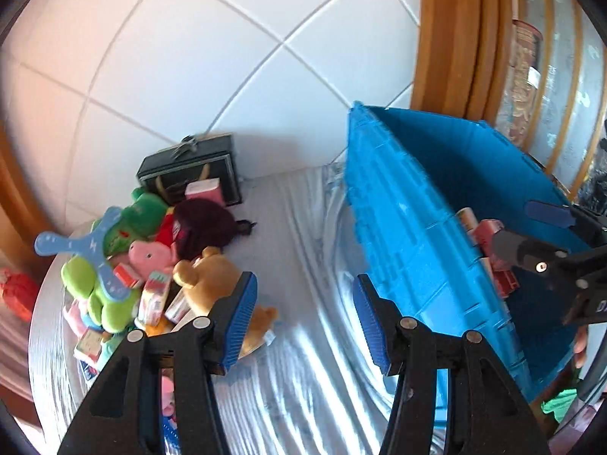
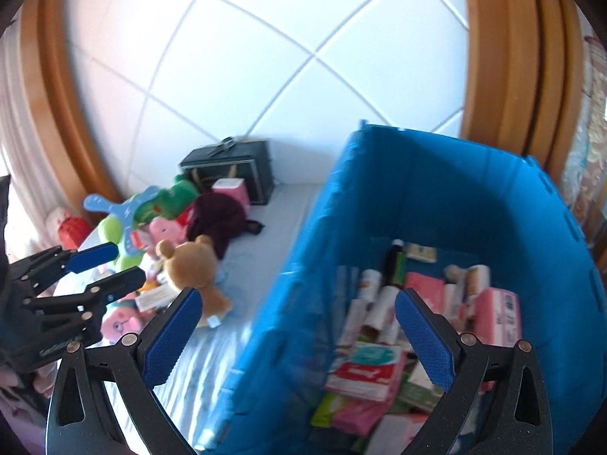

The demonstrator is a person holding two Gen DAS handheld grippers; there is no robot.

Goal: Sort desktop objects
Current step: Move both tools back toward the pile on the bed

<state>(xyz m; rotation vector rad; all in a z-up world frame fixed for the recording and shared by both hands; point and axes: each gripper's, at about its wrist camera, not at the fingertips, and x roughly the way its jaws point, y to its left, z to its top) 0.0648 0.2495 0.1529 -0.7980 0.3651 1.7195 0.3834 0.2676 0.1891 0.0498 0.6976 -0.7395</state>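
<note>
With both sets of fingers spread and empty, layout from left to right as follows.

Far left, beyond the counter edge: blurred red object (image 1: 17, 294), identity not determinable.

Left portion of the grey striped cloth-covered counter (image 1: 296, 371): heap of unsorted items. Uppermost: light-blue three-armed plastic boomerang (image 1: 81, 252), resting on a lime-green plush toy (image 1: 100, 303). Behind it: dark-green plush toy (image 1: 142, 214). Toward the centre of the heap: pink plush pig (image 1: 150, 256), dark maroon knitted cap (image 1: 205, 227), small red-and-white cartons (image 1: 153, 295). Nearest edge of the heap: tan plush teddy bear (image 1: 212, 280), lying on the cloth.

Behind the heap, against the white tiled wall (image 1: 189, 57): black rectangular case with a top handle (image 1: 189, 168), a pink box (image 1: 203, 191) leaning at its front.

Left gripper (image 1: 301, 303): held over bare cloth between the heap and the bin, blue ribbed fingers (image 1: 241, 311) apart, nothing between them.

Right of centre: tall blue plastic folding bin (image 2: 436, 197), standing on the counter, well apart from the heap. Contents: pink and white packets and boxes (image 2: 493, 314), a dark bottle (image 2: 394, 265), a red-and-white packet (image 2: 364, 373).

Right gripper (image 2: 297, 337): positioned above the bin's near wall, fingers (image 2: 425, 341) wide apart, nothing held.

Far right: orange-brown wooden frame (image 2: 504, 57).
</note>
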